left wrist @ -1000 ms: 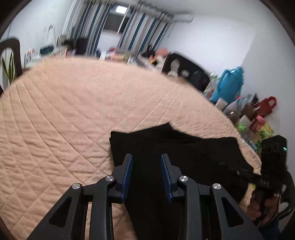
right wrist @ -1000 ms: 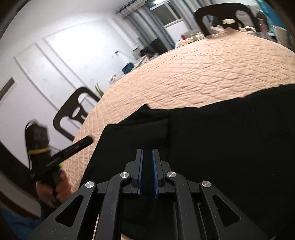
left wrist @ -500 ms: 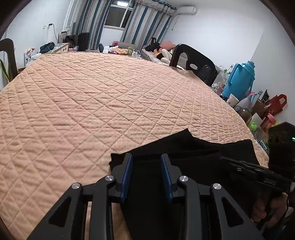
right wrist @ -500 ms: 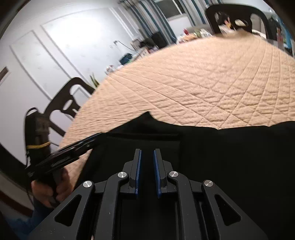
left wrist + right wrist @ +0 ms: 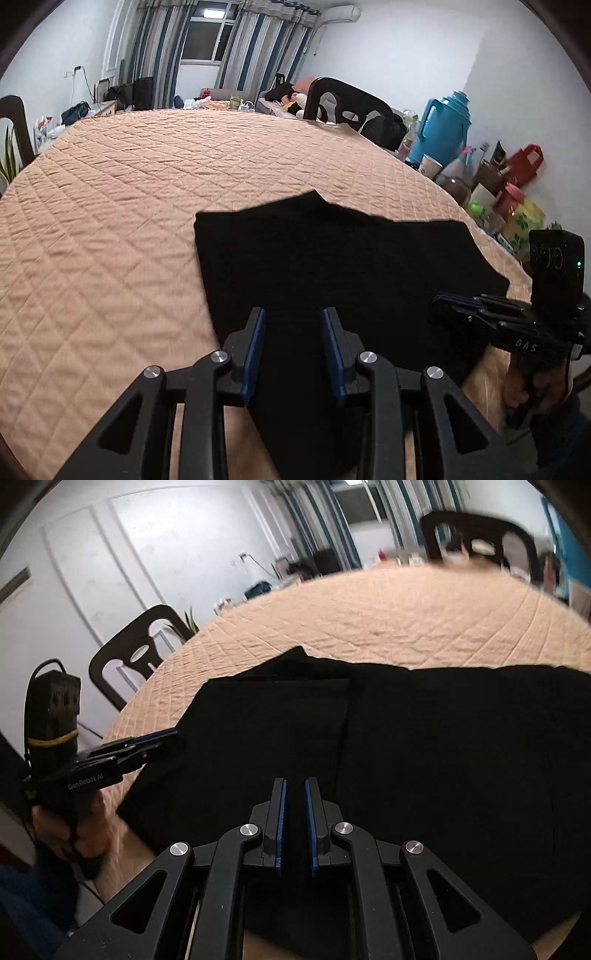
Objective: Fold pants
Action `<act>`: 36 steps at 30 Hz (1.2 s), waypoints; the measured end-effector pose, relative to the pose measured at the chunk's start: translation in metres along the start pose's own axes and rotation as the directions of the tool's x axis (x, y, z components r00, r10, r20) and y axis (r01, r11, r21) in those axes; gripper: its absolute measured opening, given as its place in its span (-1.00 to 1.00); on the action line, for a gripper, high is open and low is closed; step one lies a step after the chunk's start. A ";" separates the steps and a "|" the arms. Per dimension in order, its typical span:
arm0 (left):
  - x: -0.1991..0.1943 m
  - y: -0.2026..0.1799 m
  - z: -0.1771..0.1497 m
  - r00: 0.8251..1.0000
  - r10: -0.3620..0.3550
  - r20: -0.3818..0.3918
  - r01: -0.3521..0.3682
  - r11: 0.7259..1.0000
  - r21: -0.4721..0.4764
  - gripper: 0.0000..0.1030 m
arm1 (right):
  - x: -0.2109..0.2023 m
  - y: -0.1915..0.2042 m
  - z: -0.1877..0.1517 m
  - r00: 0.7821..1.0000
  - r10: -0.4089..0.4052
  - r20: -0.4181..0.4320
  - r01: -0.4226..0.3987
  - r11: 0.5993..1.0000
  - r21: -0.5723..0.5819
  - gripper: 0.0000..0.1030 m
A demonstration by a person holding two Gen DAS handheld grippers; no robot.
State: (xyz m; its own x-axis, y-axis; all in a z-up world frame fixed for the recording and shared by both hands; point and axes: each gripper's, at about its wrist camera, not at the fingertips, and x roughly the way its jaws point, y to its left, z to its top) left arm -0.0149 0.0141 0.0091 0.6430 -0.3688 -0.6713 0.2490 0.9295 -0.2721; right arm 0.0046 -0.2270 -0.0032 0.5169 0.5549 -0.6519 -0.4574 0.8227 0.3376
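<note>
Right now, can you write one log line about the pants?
pants: folded, flat on quilt | left gripper: open, empty | right gripper: slightly open, empty

One pair of black pants (image 5: 332,266) lies on one quilted peach cover (image 5: 129,192), with two handheld grippers over it: the left gripper (image 5: 291,321) and the right gripper (image 5: 294,792). Two black chairs show, one chair (image 5: 347,107) at the far edge and another chair (image 5: 136,650) by the wall. One blue thermos (image 5: 445,125) and one red bag (image 5: 524,164) stand among clutter too jumbled to count.
</note>
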 end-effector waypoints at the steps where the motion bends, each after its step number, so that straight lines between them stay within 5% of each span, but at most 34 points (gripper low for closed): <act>1: -0.005 -0.003 -0.004 1.000 -0.001 0.005 0.001 1.000 0.007 -0.34 | -0.004 0.001 -0.004 1.000 -0.012 -0.001 0.012 1.000 -0.013 -0.81; 13: -0.014 -0.020 -0.029 0.997 0.077 0.001 -0.077 0.994 0.078 -0.34 | -0.021 0.010 -0.029 0.992 -0.129 0.013 0.130 0.983 -0.132 -0.75; 24: -0.018 -0.017 -0.030 0.997 0.080 0.010 -0.080 0.995 0.053 -0.34 | -0.030 0.006 -0.033 0.992 -0.127 0.021 0.129 0.984 -0.123 -0.67; 32: -0.026 -0.010 -0.033 0.995 0.096 0.023 -0.097 0.995 0.033 -0.30 | -0.060 -0.027 -0.038 0.971 -0.234 0.056 0.237 0.970 -0.055 -0.66; 36: -0.026 -0.005 -0.034 0.995 0.104 0.014 -0.104 0.994 0.017 -0.26 | -0.076 -0.052 -0.042 0.961 -0.267 0.076 0.265 0.963 0.038 -0.35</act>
State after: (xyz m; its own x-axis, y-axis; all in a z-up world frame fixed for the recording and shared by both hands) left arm -0.0578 0.0186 0.0045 0.6755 -0.2704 -0.6859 0.1931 0.9627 -0.1894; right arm -0.0414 -0.3167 0.0004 0.6735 0.3224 -0.6652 -0.2765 0.9444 0.1779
